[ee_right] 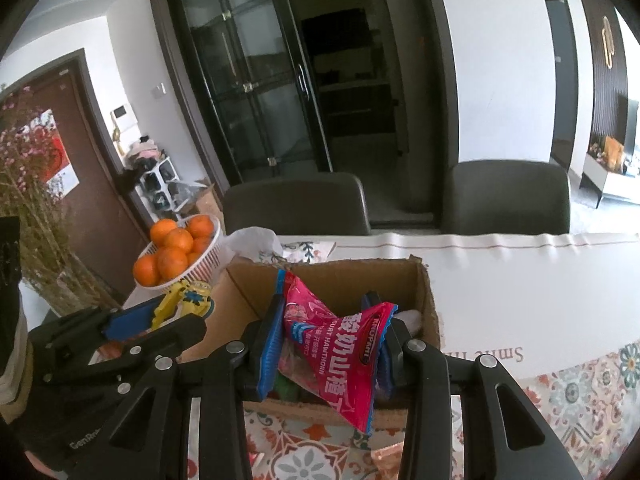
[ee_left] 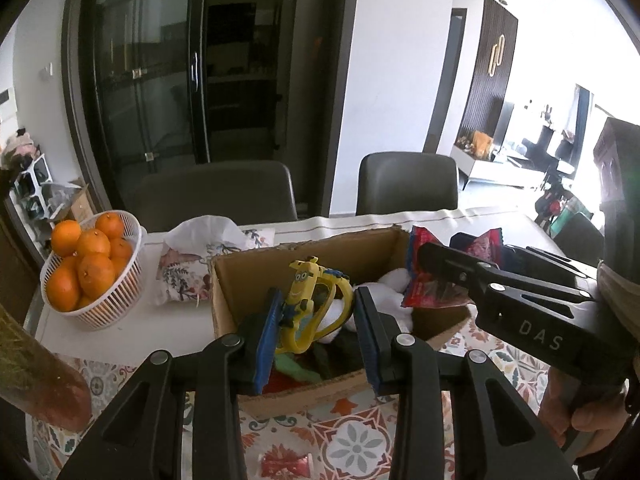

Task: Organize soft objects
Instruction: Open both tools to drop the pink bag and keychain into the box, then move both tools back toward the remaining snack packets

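Observation:
My left gripper [ee_left: 316,320] holds a yellow Minion toy [ee_left: 310,300] between its blue pads, above the open cardboard box [ee_left: 248,280]. My right gripper [ee_right: 326,344] is shut on a red snack packet [ee_right: 340,344] over the same box [ee_right: 428,300]. The right gripper [ee_left: 436,268] with the packet [ee_left: 424,284] also shows in the left wrist view, and the left gripper [ee_right: 132,320] with the toy [ee_right: 188,300] shows in the right wrist view. The box holds a white plush [ee_left: 394,288] and green and dark soft things [ee_left: 304,364].
A white basket of oranges [ee_left: 86,268] stands left of the box, beside a floral cloth bag [ee_left: 188,272]. A dried-flower vase [ee_right: 52,264] is at far left. Two grey chairs [ee_left: 406,182] sit behind the table. A small red packet [ee_left: 286,462] lies on the patterned tablecloth.

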The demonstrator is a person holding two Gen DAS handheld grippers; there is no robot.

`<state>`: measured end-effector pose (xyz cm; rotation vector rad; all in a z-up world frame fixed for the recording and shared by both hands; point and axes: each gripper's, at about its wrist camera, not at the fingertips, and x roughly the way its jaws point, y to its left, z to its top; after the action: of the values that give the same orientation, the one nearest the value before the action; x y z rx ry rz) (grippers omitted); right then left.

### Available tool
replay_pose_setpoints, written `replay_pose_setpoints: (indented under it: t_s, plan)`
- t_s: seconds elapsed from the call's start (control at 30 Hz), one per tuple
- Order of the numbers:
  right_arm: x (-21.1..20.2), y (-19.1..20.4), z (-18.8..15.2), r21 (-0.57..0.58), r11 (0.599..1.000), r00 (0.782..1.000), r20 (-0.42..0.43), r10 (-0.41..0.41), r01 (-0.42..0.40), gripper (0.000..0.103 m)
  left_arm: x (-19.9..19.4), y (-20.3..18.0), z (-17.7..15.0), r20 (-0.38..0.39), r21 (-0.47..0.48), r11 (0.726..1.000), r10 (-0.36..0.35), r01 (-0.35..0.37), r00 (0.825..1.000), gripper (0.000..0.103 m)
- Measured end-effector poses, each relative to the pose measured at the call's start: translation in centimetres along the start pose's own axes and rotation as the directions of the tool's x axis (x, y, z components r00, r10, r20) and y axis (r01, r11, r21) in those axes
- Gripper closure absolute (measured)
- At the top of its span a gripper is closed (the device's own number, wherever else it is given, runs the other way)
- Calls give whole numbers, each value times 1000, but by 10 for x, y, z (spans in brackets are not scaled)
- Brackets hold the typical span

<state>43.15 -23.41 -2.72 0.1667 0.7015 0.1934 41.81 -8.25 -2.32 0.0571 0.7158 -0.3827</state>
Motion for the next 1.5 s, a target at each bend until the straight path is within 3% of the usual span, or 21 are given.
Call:
replay_pose_setpoints:
  t_s: [0.47, 0.6, 0.63, 0.7, 0.73, 1.1, 1.5]
  plan:
    - [61, -11, 9, 64, 997, 989, -137, 54, -45, 62, 54, 17, 3, -133, -30, 1000, 1, -5, 991, 65]
    - [71, -12, 12, 97, 992, 983, -152, 100, -86, 60, 61, 21, 2, -160, -39, 999, -13, 7, 987, 57]
    - [74, -11, 13, 103, 990, 981, -158, 109, -93, 56, 61, 22, 2, -163, -43, 999, -15, 8, 987, 56]
    - [78, -10, 14, 115, 989, 979, -172, 112, -93, 33, 61, 23, 2, -163, -48, 999, -8, 0, 987, 49]
    - [78, -8, 14, 119, 989, 980, -169, 104, -84, 28, 61, 24, 2, -164, -53, 999, -11, 2, 986, 49]
    - [52, -8, 10, 80, 994, 985, -162, -58, 72, 28, 42, 33, 1, -175, -74, 992, 89, -103, 981, 42]
    - [6, -8, -13, 21, 983, 973, -145, -177, 182, 28, 15, 23, -21, -253, -86, 975, 178, -206, 951, 35]
